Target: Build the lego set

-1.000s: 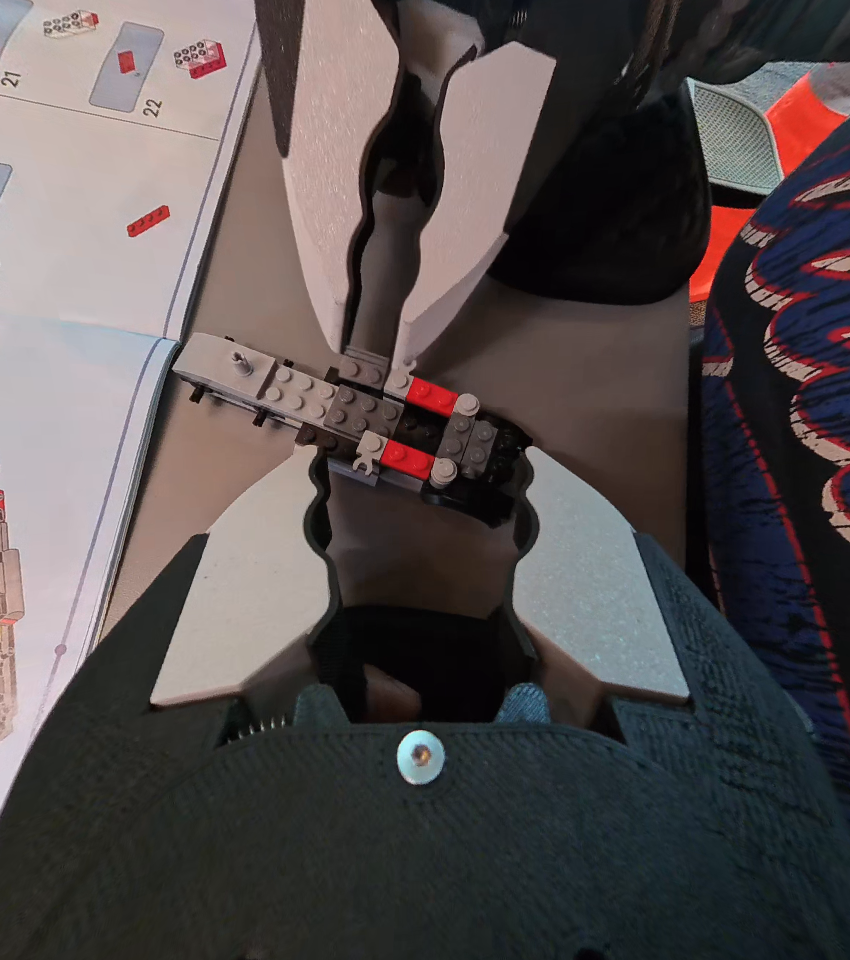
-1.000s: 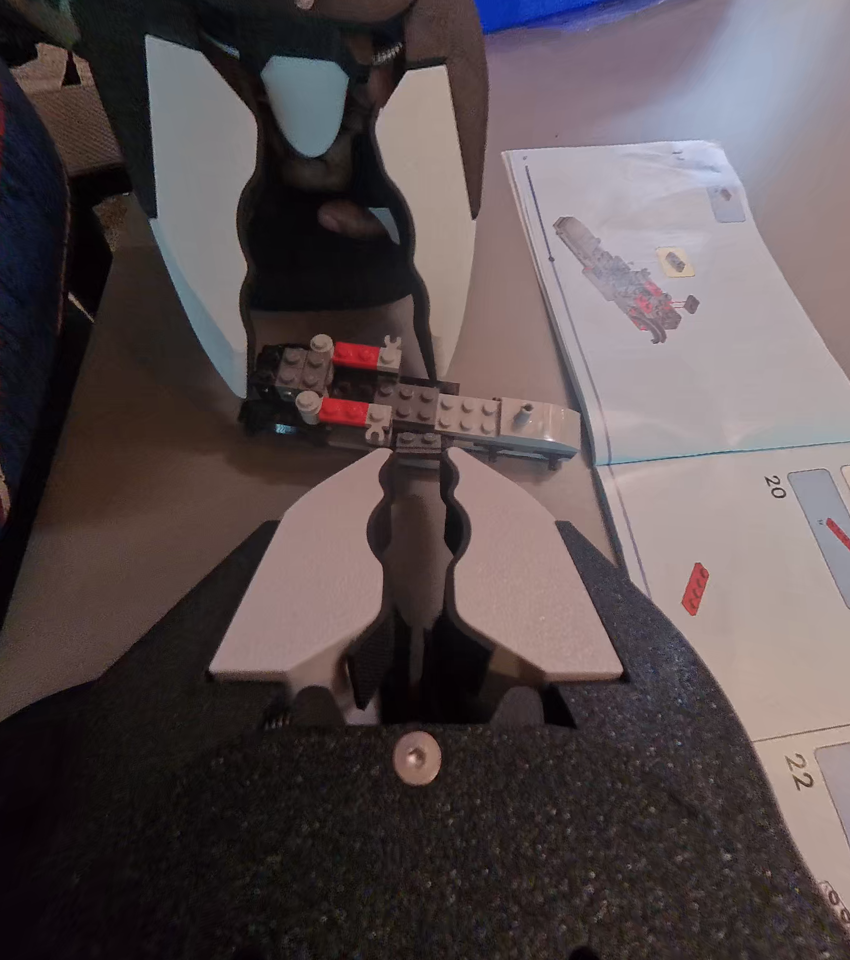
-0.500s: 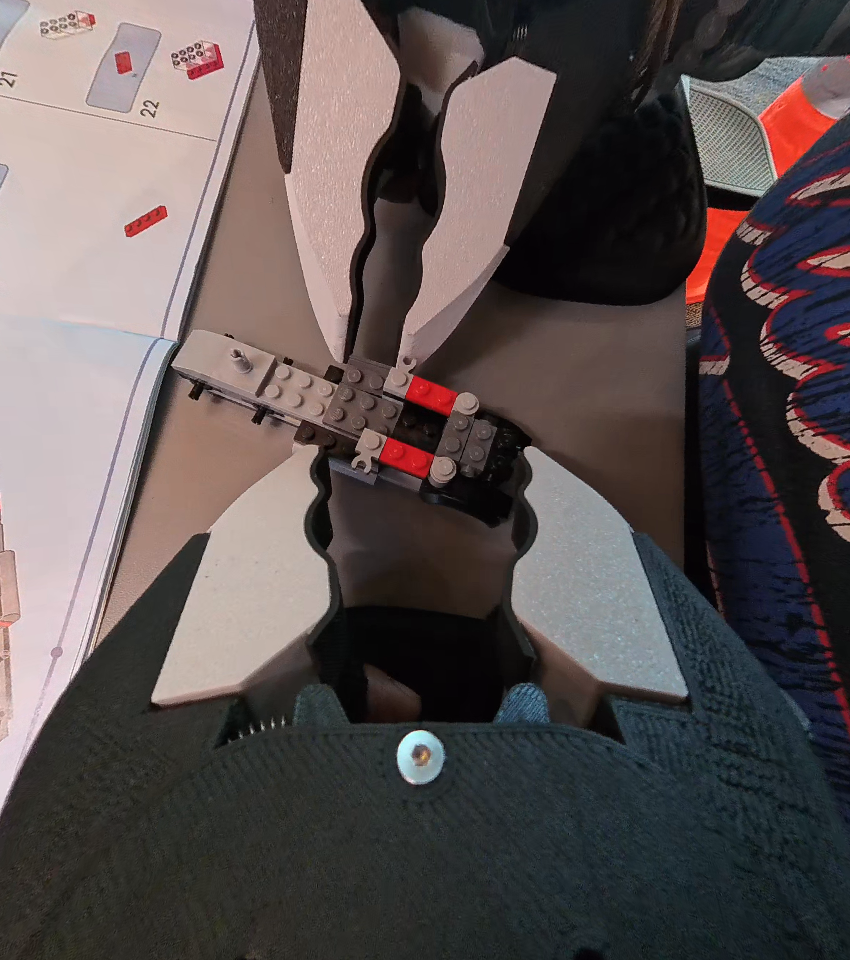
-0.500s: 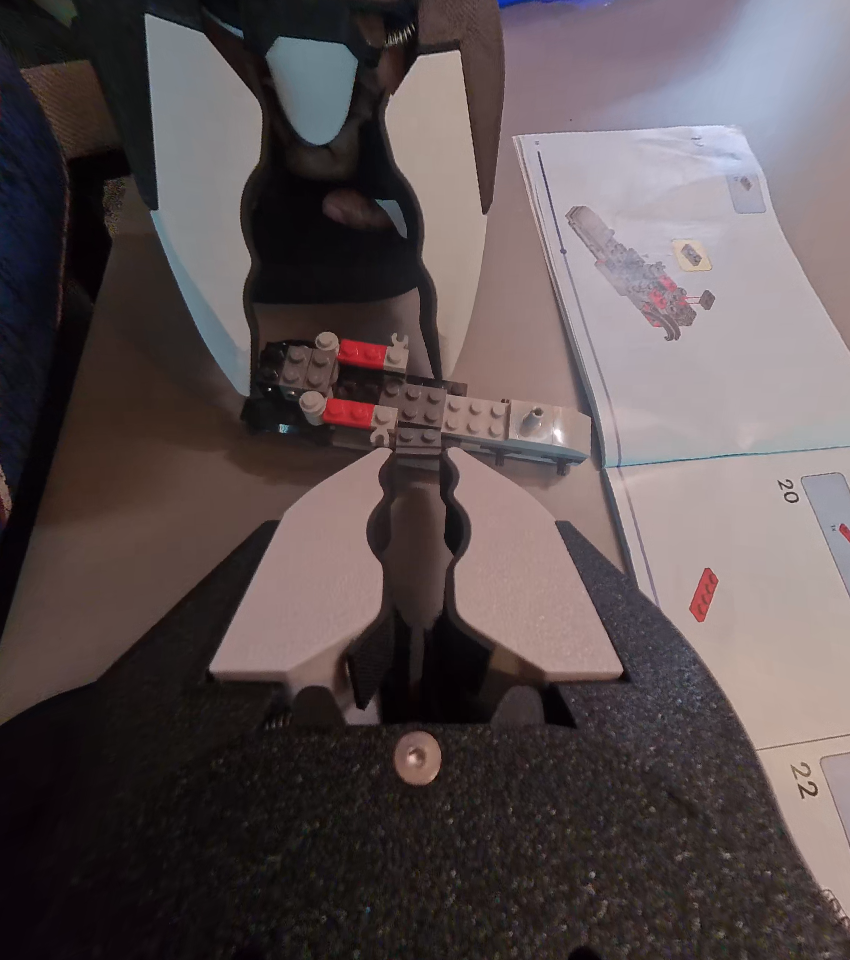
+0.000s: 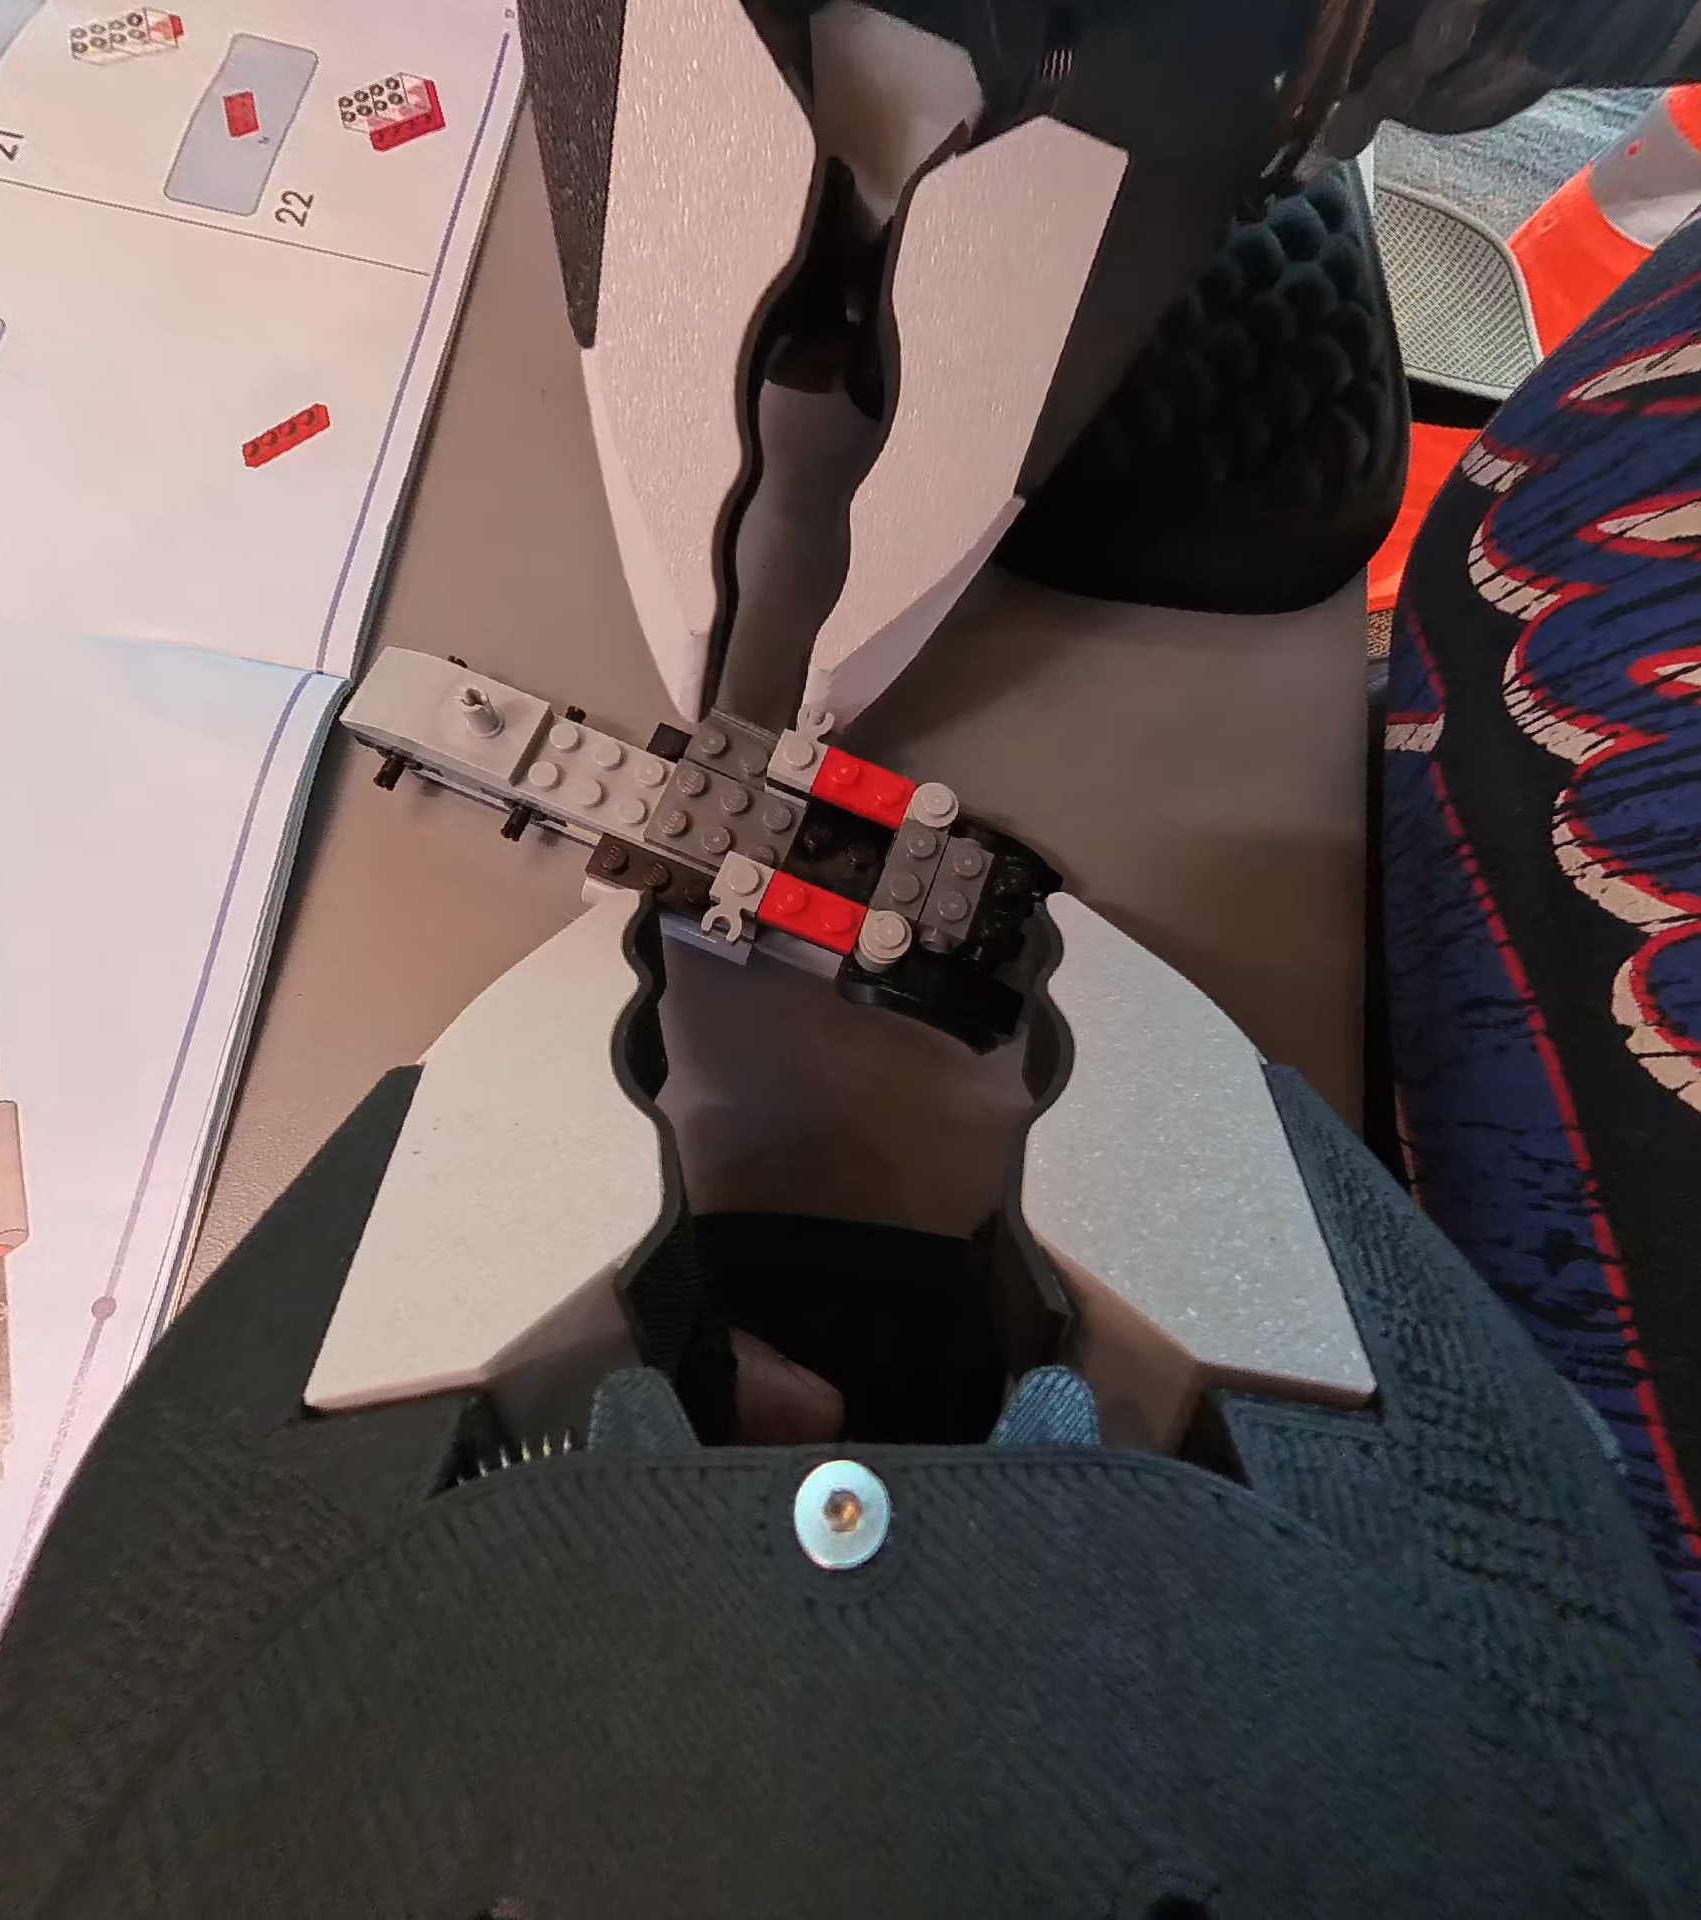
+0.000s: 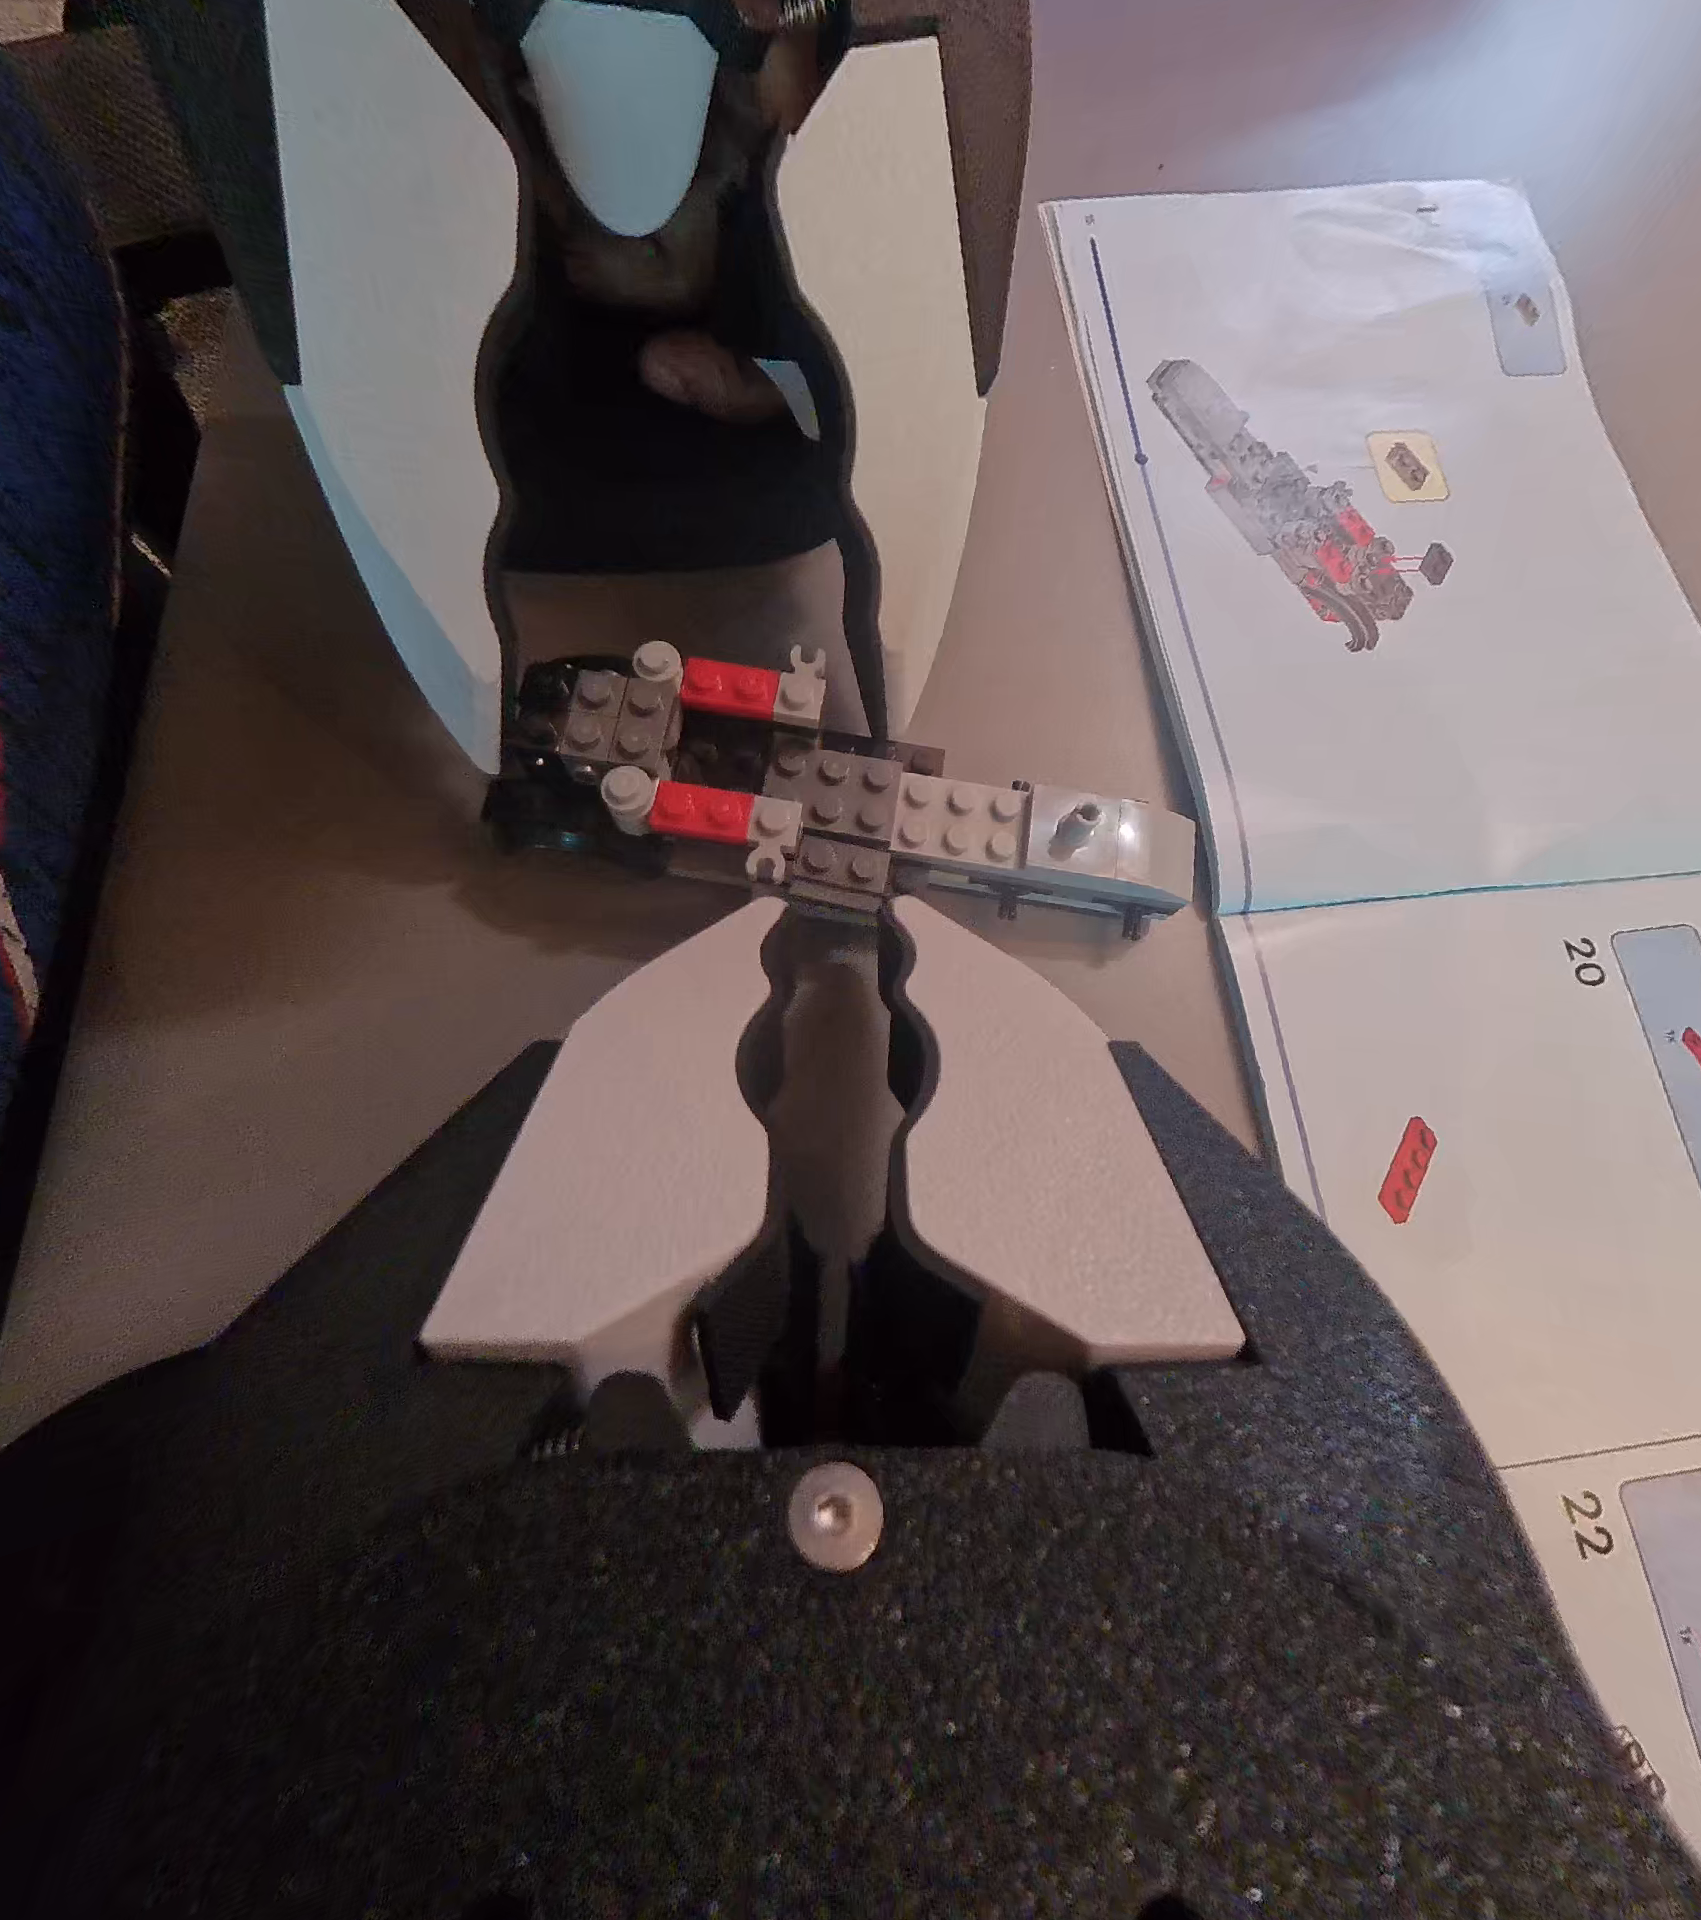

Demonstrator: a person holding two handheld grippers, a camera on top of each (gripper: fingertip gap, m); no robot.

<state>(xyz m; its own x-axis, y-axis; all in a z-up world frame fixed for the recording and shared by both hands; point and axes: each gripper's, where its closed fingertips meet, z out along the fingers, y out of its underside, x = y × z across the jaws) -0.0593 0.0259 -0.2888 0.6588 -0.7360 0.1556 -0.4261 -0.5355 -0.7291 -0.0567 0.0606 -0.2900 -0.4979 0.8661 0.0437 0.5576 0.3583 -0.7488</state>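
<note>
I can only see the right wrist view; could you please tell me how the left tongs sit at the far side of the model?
Observer: The left tongs stand wide apart, with the model's black end between their tips; I cannot tell whether they squeeze it.
Operator: Thank you. Does that far side carry pegs too?
Observer: Yes, two small black pegs stick out of the grey side there.
Operator: And what lies behind my right tongs?
Observer: A black bumpy cushion sits right behind them.
</note>
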